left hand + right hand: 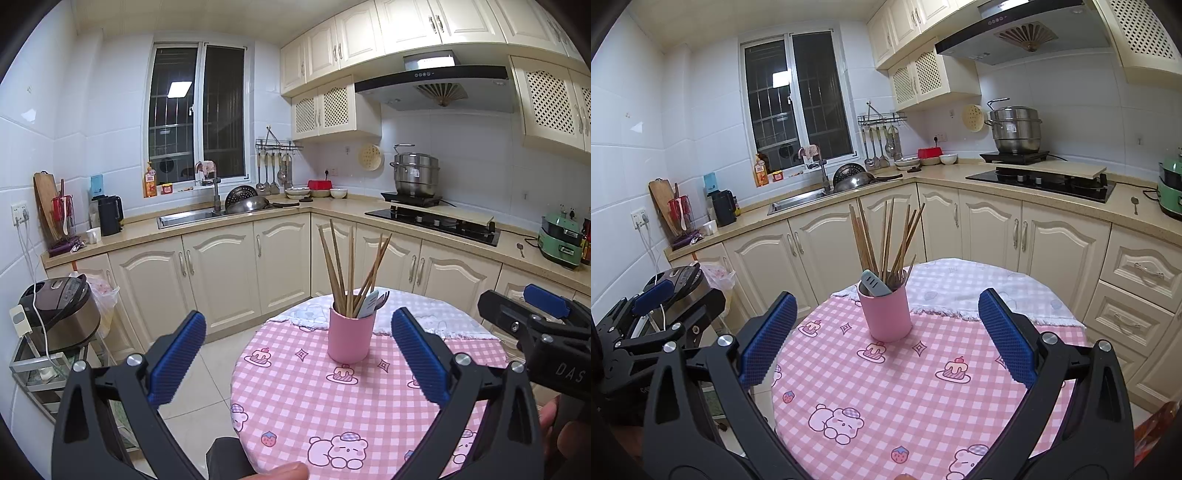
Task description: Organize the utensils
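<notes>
A pink cup (pixel 351 335) (pixel 885 313) stands upright on a round table with a pink checked cloth (pixel 303 398) (pixel 905 387). It holds several wooden chopsticks (pixel 349 266) (pixel 886 240), a grey-blue spatula (pixel 368 304) (pixel 874 283) and a dark fork (pixel 383 298). My left gripper (pixel 298 354) is open and empty, short of the cup. My right gripper (pixel 887 334) is open and empty, also short of the cup. Each gripper shows at the edge of the other's view: the right gripper (pixel 535 314) and the left gripper (pixel 653 299).
A white cloth (pixel 424 314) (pixel 979 288) covers the table's far side. Cream cabinets and a counter with sink (pixel 184 218), stove (pixel 436 221) and steamer pot (pixel 415 177) run behind. A rice cooker (pixel 62 310) sits on a rack at left.
</notes>
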`<state>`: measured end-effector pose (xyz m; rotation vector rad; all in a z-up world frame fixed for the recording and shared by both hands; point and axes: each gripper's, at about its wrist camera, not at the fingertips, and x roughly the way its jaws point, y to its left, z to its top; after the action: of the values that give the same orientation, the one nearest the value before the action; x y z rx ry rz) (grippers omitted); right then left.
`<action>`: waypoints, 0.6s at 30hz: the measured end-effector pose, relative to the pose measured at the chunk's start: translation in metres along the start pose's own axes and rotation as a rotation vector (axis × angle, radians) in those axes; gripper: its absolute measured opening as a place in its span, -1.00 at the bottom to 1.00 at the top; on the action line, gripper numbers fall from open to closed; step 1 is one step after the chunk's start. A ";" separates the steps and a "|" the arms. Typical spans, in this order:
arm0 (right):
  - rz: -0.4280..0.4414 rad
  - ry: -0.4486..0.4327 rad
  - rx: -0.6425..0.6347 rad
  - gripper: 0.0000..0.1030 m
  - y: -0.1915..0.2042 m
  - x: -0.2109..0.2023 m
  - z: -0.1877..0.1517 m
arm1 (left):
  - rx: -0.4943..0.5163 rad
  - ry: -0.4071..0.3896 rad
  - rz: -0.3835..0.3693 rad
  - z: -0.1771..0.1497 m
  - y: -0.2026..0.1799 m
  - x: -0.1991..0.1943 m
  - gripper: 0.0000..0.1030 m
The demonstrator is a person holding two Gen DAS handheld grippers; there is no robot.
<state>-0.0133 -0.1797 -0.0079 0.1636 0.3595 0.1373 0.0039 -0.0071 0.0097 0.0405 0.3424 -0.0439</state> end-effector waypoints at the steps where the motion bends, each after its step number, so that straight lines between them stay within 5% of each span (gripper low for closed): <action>1: -0.002 0.000 -0.001 0.88 0.000 0.000 0.000 | -0.001 0.000 0.000 0.000 0.000 0.000 0.92; 18: 0.003 0.005 -0.002 0.88 0.000 0.002 -0.002 | 0.003 -0.016 -0.009 0.000 -0.004 -0.001 0.92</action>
<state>-0.0122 -0.1791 -0.0100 0.1616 0.3641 0.1415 0.0028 -0.0114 0.0104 0.0410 0.3262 -0.0541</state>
